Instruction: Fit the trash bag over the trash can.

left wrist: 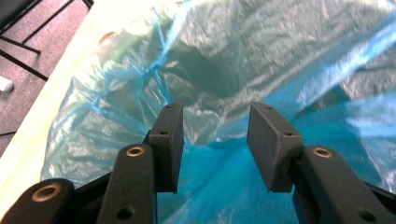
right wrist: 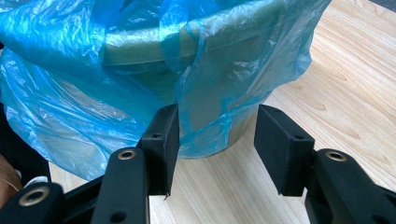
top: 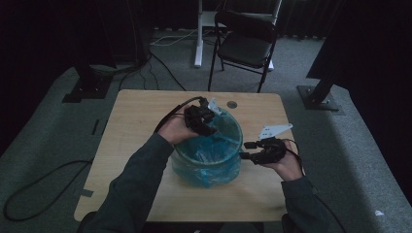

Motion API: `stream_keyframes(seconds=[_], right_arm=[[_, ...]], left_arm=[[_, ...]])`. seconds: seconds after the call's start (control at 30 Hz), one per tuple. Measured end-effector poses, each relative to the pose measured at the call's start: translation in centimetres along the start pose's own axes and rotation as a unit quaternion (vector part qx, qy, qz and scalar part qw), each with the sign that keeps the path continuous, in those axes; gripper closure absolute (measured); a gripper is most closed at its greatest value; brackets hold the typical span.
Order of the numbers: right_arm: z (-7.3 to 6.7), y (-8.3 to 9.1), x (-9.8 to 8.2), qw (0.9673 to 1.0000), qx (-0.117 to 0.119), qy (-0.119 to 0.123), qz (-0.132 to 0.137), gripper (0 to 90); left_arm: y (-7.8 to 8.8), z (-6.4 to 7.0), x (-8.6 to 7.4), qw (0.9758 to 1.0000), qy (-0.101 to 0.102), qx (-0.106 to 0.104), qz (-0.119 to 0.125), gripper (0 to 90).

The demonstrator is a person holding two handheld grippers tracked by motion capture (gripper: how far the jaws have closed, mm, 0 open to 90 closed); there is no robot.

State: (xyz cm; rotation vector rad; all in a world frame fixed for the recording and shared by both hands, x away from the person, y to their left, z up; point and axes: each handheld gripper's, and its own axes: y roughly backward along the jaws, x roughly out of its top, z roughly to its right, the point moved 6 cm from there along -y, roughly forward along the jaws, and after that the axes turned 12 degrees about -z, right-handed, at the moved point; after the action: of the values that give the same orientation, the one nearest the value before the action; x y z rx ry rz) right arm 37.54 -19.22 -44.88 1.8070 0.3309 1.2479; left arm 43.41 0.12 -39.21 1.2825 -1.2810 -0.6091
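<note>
The left claw (left wrist: 215, 147) is seen with its jaws spread wide and nothing between them, poised over the inside of the bin (top: 208, 158), where the blue bag (left wrist: 243, 60) sags in loose folds toward the bin's bottom. In the high view this left claw (top: 203, 121) is held above the bin's far-left rim, tipped down into the opening. The right claw (right wrist: 217, 140) is likewise open wide and grips nothing; a hanging flap of the blue bag (right wrist: 205, 102) lies just in front of the gap between its jaws, close to the left jaw, though contact cannot be confirmed. In the high view the right claw (top: 248, 150) is placed just beside the bin's right wall, at about rim height. The bin itself stands near the middle of the worktop (top: 136, 121), slightly toward the person's side. The work is judged to be the lining of the bin with the bag, and it appears to be partly done: the bag has been put into the bin and its edge is draped over the rim on most of what can be seen, with plastic hanging down the outer wall. What seems left is the smoothing of the slack inside and the tidying of the uneven overhang on the right. One bin, one bag and two claws are counted; beyond the worktop, one folding chair (top: 245, 41) is seen on the far side of the bin.
</note>
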Motion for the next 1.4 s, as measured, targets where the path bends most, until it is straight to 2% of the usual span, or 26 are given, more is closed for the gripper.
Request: stream_keyframes(seconds=[0.2,0.37,0.63,1.03,1.2,1.4], right_arm=[[0.0,0.0,0.1,1.0000,-0.001,0.003,0.001,49.5],[0.1,0.1,0.0,1.0000,-0.001,0.002,0.002,49.4],[0.1,0.1,0.0,1.0000,-0.001,0.002,0.002,49.4],[0.1,0.1,0.0,1.0000,-0.002,0.003,0.002,49.3],[0.1,0.1,0.0,1.0000,-0.002,0.002,0.002,49.2],[0.1,0.2,0.0,1.0000,-0.003,0.003,0.004,49.2]], left_arm=[[-1.3,0.5,-0.2,0.9989,-0.019,-0.008,-0.041,55.9],[-2.3,0.9,0.2,0.9978,-0.031,-0.013,-0.058,55.8],[-3.8,1.2,0.7,0.9952,-0.041,-0.006,-0.089,55.8],[-5.2,2.0,1.3,0.9919,-0.059,0.000,-0.112,54.7],[-5.2,2.3,1.4,0.9918,-0.069,-0.003,-0.108,53.8],[-4.2,2.0,1.6,0.9958,-0.055,0.000,-0.073,53.6]])
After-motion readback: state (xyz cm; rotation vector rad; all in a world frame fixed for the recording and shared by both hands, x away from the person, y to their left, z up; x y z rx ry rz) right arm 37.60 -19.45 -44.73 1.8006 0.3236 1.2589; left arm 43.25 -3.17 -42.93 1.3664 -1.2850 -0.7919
